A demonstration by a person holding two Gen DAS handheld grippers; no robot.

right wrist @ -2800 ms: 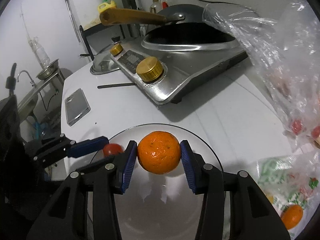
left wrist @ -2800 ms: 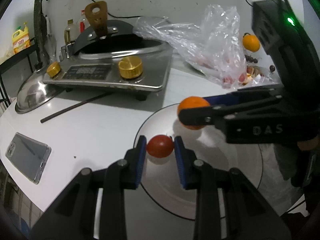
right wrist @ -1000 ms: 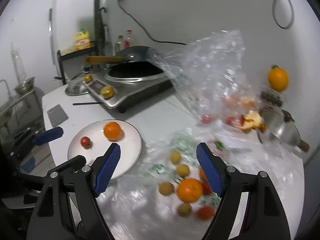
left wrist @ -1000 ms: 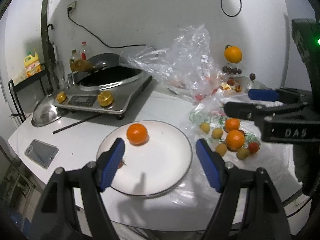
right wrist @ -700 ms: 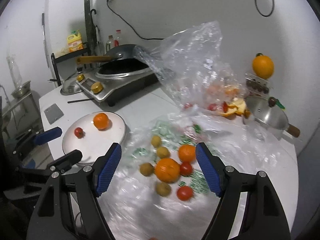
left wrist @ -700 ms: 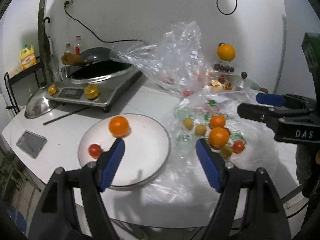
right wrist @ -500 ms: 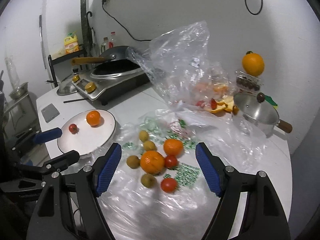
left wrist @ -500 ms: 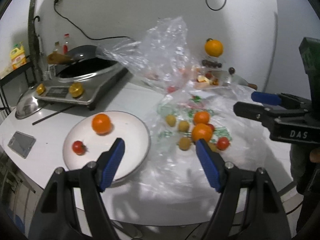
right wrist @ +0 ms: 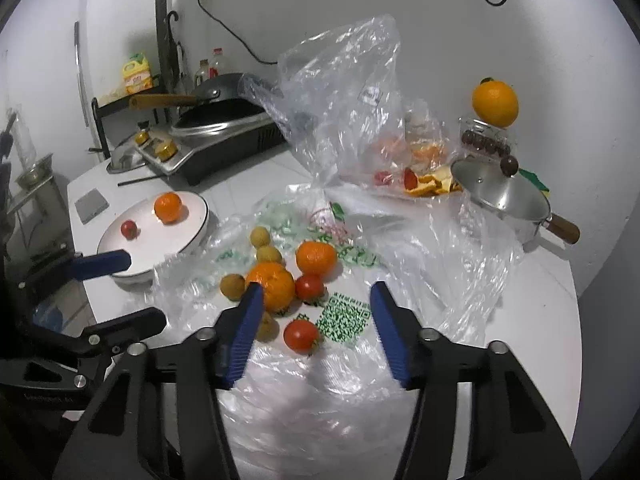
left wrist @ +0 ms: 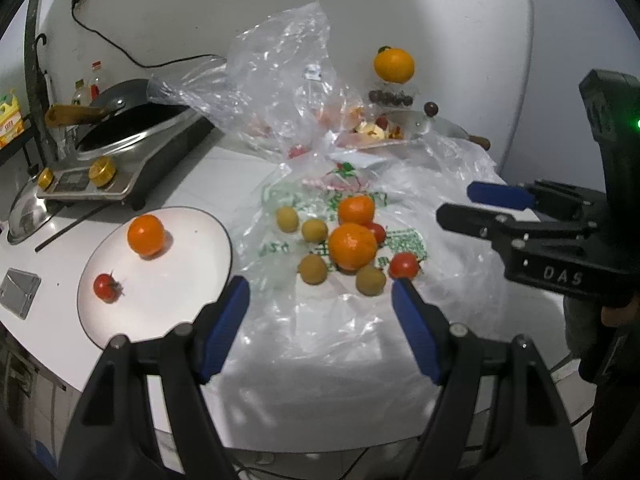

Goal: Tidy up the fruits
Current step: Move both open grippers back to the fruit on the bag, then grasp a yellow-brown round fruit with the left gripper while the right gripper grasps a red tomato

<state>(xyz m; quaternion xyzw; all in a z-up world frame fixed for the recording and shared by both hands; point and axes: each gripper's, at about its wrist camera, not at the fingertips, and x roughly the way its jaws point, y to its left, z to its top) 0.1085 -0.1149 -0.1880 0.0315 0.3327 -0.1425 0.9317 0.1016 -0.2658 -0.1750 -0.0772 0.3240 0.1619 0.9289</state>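
Observation:
A white plate [left wrist: 224,240] holds one orange [left wrist: 146,235] and a cherry tomato [left wrist: 105,287]. To its right, a flattened plastic bag [left wrist: 360,320] carries loose fruit: a big orange [left wrist: 352,246], a smaller orange [left wrist: 356,210], red tomatoes [left wrist: 404,265] and several small yellow-brown fruits [left wrist: 313,269]. My left gripper [left wrist: 320,292] hangs open and empty in front of the pile. My right gripper [right wrist: 317,292] hovers over the pile with its jaws closing. Its pads press on nothing; a tomato [right wrist: 301,335] and the big orange [right wrist: 272,284] lie under it.
An induction cooker with a wok [left wrist: 120,160] stands at the back left, a phone [left wrist: 18,292] near the left edge. A crumpled clear bag [right wrist: 352,120] with peel scraps, a steel pot [right wrist: 504,196] and a jar topped by an orange [right wrist: 495,104] crowd the back right.
The tomato and orange once held now lie on the plate. Both grippers have swung right from the plate to the fruit pile and sunk a little. The right jaws have narrowed.

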